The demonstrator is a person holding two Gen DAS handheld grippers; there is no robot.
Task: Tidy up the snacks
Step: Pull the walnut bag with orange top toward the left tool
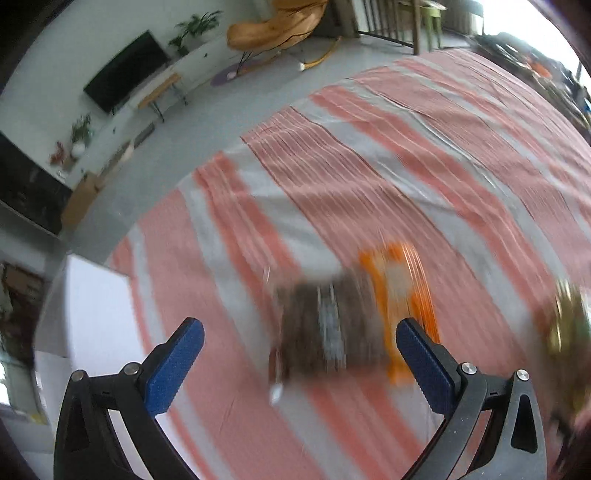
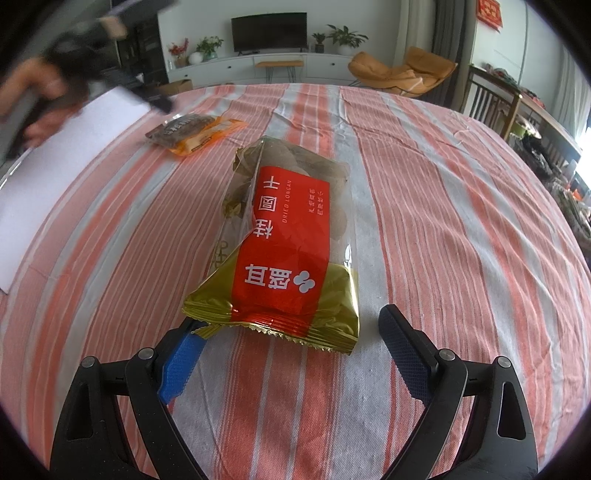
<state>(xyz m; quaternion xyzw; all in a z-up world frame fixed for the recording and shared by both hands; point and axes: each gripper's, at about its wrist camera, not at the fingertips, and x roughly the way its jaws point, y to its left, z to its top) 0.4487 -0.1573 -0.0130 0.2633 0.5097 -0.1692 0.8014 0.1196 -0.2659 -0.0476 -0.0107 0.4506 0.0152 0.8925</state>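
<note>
Two open grippers hover over snack packets on a striped tablecloth [image 2: 424, 184].

Left wrist view, blurred: the left gripper [image 1: 299, 332] gapes wide and empty, a brown snack packet [image 1: 328, 325] lying on an orange packet [image 1: 402, 291] between and just beyond its fingers. Right wrist view: the right gripper [image 2: 291, 321] is spread wide, gripping nothing; a dried longan bag [image 2: 288, 240] lies just ahead, its gold corner over the left fingertip. White paper [image 2: 55, 166] lies far left.

A home living room, it seems: a television [image 2: 269, 31] on the far wall, houseplants [image 2: 346, 36], an orange lounge chair [image 2: 402, 74].
</note>
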